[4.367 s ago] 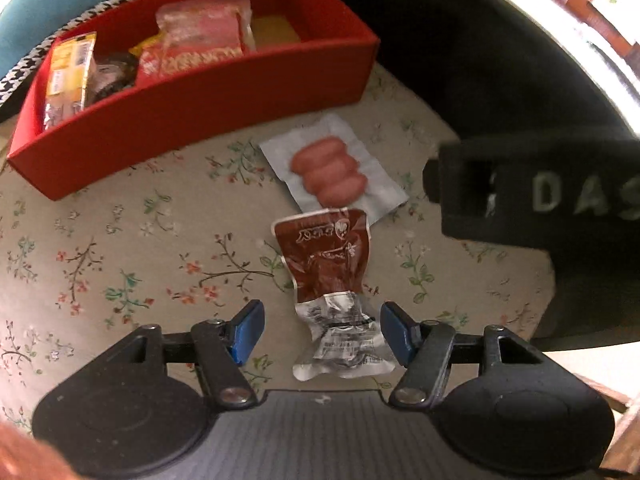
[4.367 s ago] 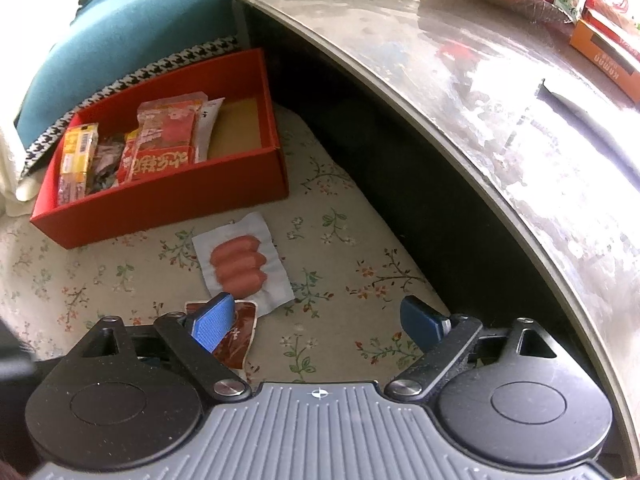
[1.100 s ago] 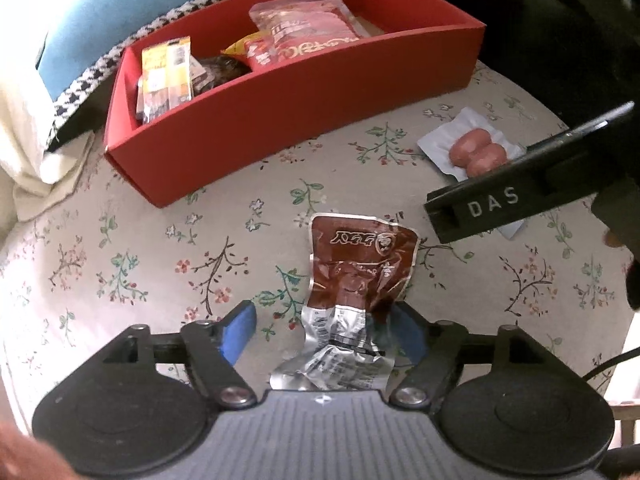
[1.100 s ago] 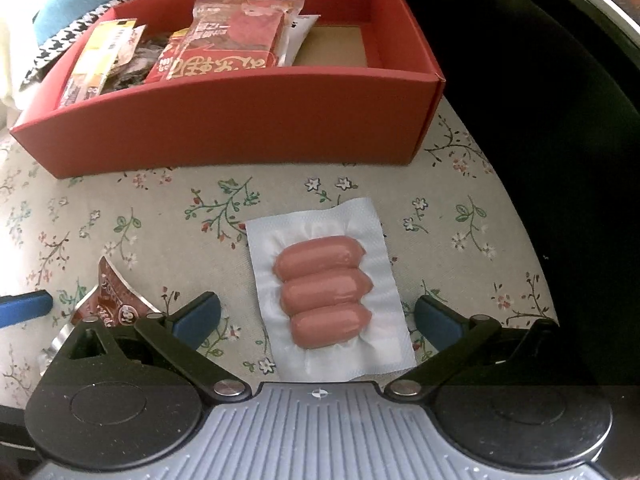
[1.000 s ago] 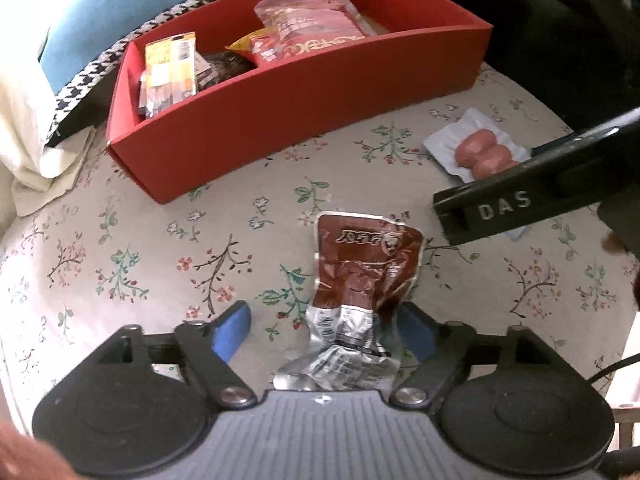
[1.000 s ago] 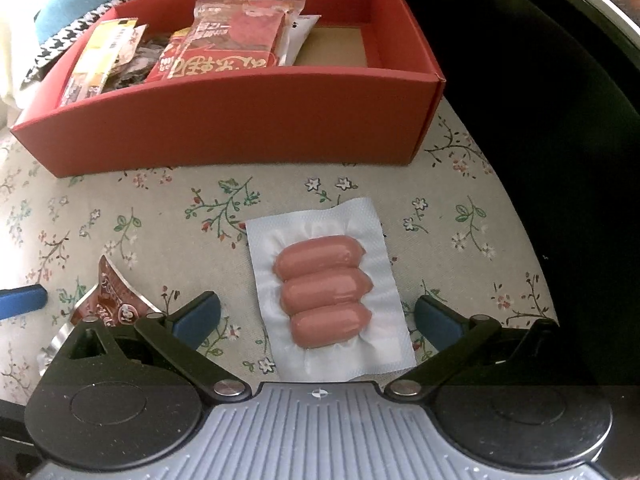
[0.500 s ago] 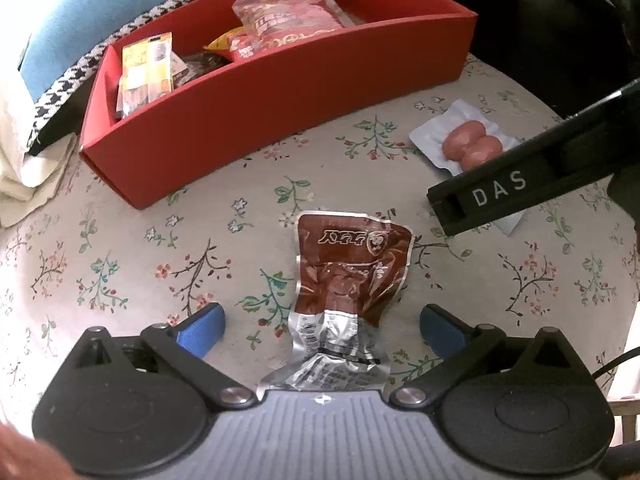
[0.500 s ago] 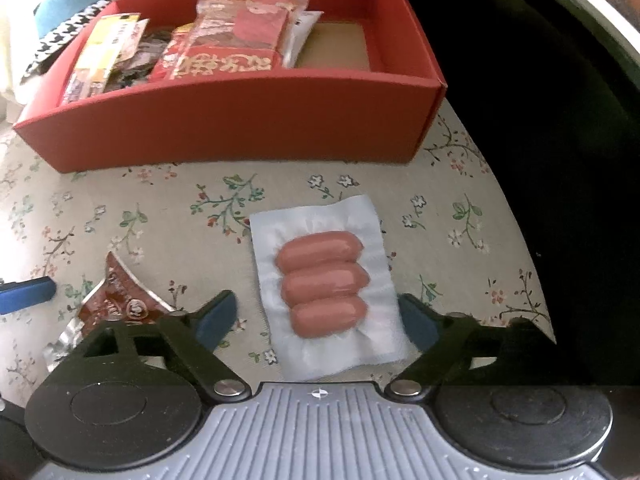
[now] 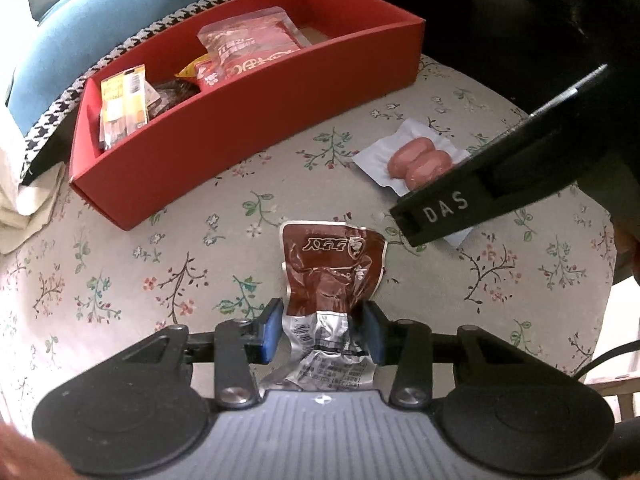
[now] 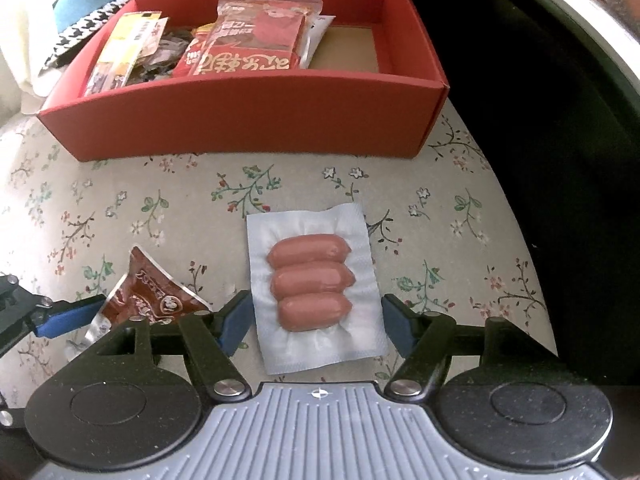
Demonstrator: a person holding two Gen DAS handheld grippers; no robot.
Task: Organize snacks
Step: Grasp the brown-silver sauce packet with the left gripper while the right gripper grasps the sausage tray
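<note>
My left gripper [image 9: 322, 334] has both blue pads pressed against the crumpled silver end of the brown snack pouch [image 9: 332, 276], which lies on the floral cloth [image 9: 160, 264] and extends ahead of the fingertips. My right gripper [image 10: 316, 322] is spread wide, pads just outside the edges of the vacuum-packed sausage pack [image 10: 312, 284] and not touching it. The red box [image 10: 256, 114], holding several snack packets, sits ahead of both sets of fingers.
</note>
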